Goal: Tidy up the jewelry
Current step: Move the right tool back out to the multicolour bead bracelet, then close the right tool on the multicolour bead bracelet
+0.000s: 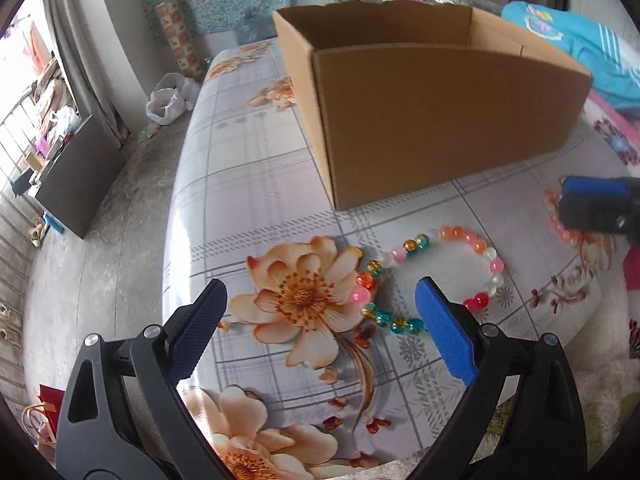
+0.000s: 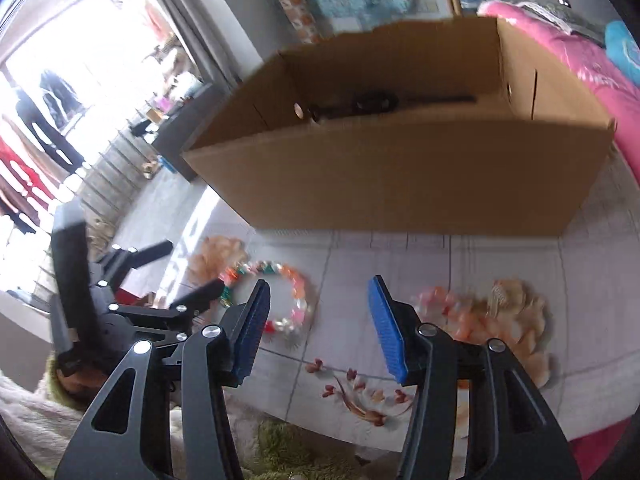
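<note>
A bracelet of multicoloured beads (image 1: pixel 452 235) lies in a loop on the flowered tablecloth, just ahead of my left gripper (image 1: pixel 322 296). That gripper is open and holds nothing; its right finger (image 1: pixel 440 332) covers the loop's near edge. A second bracelet of peach beads (image 2: pixel 444 304) lies further right, blurred. My right gripper (image 2: pixel 320 286) is open and empty above the cloth between the two bracelets. In the left wrist view the right gripper (image 1: pixel 568 192) partly hides the peach bracelet (image 1: pixel 554 216). An open cardboard box (image 1: pixel 440 120) stands behind both bracelets.
Something dark (image 2: pixel 372 103) lies inside the box (image 2: pixel 400 184); what it is I cannot tell. Pink and turquoise bedding (image 1: pixel 580 48) is piled at the right. The table's left edge (image 1: pixel 176 216) drops to the floor. The left gripper (image 2: pixel 192 268) shows at the left of the right wrist view.
</note>
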`<action>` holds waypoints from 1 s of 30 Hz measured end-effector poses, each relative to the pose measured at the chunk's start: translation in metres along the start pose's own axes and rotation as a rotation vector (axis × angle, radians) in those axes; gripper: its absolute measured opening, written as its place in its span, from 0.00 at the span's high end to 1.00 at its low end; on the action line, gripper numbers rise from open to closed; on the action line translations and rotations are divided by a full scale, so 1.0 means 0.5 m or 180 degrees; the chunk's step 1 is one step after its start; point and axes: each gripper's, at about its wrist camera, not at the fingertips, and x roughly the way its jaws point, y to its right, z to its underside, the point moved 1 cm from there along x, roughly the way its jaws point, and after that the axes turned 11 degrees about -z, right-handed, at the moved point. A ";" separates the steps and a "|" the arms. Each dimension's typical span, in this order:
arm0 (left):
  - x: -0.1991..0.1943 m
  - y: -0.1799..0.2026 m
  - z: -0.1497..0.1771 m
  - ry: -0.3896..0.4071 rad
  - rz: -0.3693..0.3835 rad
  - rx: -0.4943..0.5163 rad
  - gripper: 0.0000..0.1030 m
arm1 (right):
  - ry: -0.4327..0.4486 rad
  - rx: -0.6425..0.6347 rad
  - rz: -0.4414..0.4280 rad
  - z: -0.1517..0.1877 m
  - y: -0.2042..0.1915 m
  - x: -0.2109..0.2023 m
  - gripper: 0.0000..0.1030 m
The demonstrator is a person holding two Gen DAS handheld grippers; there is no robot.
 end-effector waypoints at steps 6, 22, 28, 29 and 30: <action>0.020 0.013 0.006 -0.0095 0.0043 0.0035 0.11 | -0.0060 -0.0066 0.0056 -0.003 -0.027 0.044 0.52; 0.054 -0.001 0.002 -0.0292 0.0239 -0.0196 0.07 | -0.0045 -0.0030 0.0125 -0.005 -0.005 0.093 0.56; 0.058 0.000 -0.004 -0.0314 0.0259 -0.0199 0.07 | -0.0009 0.0046 0.0093 -0.007 0.004 0.098 0.56; 0.059 -0.003 -0.003 -0.0303 0.0269 -0.0206 0.07 | 0.0000 0.0052 0.0083 -0.007 0.005 0.097 0.56; 0.060 -0.004 -0.002 -0.0285 0.0266 -0.0205 0.07 | 0.0008 0.0052 0.0079 -0.007 0.009 0.093 0.57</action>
